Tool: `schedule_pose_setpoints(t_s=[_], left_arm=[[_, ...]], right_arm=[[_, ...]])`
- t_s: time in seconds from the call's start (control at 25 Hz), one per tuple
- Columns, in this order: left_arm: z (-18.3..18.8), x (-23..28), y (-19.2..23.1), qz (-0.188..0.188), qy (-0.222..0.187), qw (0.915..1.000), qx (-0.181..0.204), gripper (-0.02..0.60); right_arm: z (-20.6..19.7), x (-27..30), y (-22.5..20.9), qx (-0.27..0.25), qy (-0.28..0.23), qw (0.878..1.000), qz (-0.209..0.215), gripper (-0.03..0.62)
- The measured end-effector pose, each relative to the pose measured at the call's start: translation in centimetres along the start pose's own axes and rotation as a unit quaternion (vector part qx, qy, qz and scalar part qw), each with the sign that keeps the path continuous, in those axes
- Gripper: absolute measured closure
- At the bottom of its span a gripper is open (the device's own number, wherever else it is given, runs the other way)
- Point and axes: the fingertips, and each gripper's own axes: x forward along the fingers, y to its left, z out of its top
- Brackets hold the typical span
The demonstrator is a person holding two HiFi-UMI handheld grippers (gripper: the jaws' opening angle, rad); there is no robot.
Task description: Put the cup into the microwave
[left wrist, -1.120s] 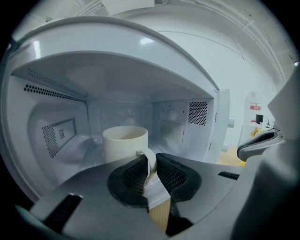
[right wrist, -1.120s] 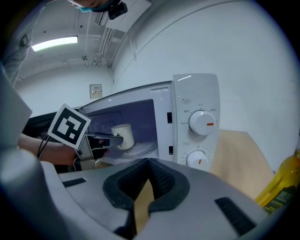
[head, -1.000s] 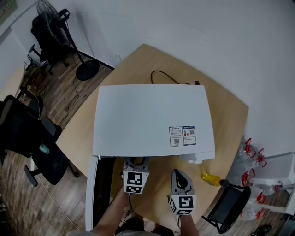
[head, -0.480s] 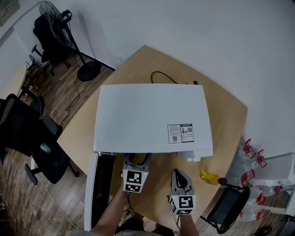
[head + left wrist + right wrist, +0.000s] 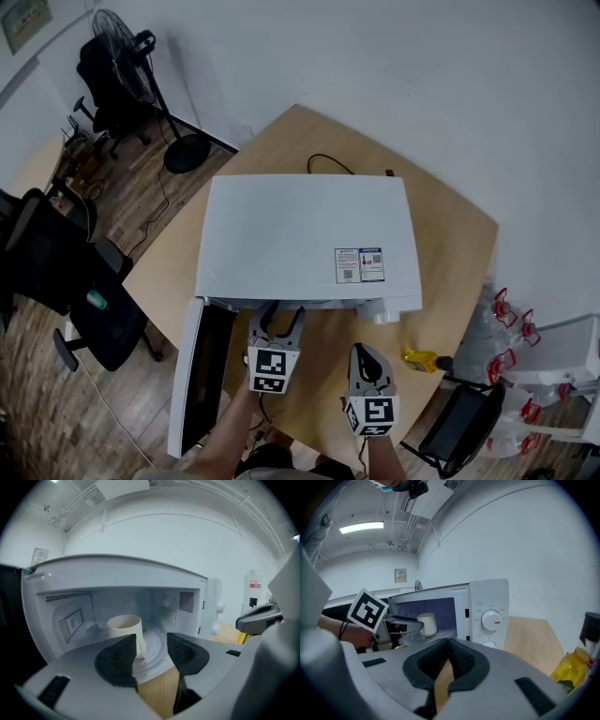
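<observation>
Head view, microwave (image 5: 300,234): stands on the worktop (image 5: 459,253) with its door (image 5: 192,375) swung open at the left. The top panel hides what is in the cavity.
Head view, grippers: the left gripper (image 5: 279,317) has its tips at the cavity mouth. The right gripper (image 5: 364,352) is back over the worktop, well apart from the opening.
Left gripper view, cup (image 5: 123,626): upright on the turntable (image 5: 154,656) inside the cavity, just ahead and slightly left of the jaws.
Left gripper view, grip: the jaws have just been opening and stand released. The cup handle is beside the left pad and nothing is pressed.
Right gripper view, grip: jaws clenched together, empty.
Right gripper view, side look: the left jaw tips are alongside the cup; contact cannot be told.
Judgement: placement looks complete. The left gripper needs a straight pull back to clear the handle, and the left hand is nearer the door.
</observation>
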Motion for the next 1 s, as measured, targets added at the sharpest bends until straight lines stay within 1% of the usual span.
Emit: schedule_pose_setpoints(t_s=[0.44,0.76,1.0], left_arm=[[2.9,-4.4,-2.8,0.011,-0.018,0.9997,0.012,0.361],[5.0,-8.7,-5.5,0.023,-0.034,0.9989,0.021,0.378],[6.3,-12.4,-7.4,0.043,-0.046,0.9978,0.022,0.407]], right_arm=[[3.4,-3.2,-0.9,-0.022,-0.032,0.999,0.013,0.577],[6.0,-6.1,-1.3,-0.039,-0.062,0.997,0.029,0.577],[7.7,-8.5,-1.1,-0.051,-0.088,0.994,0.049,0.577]])
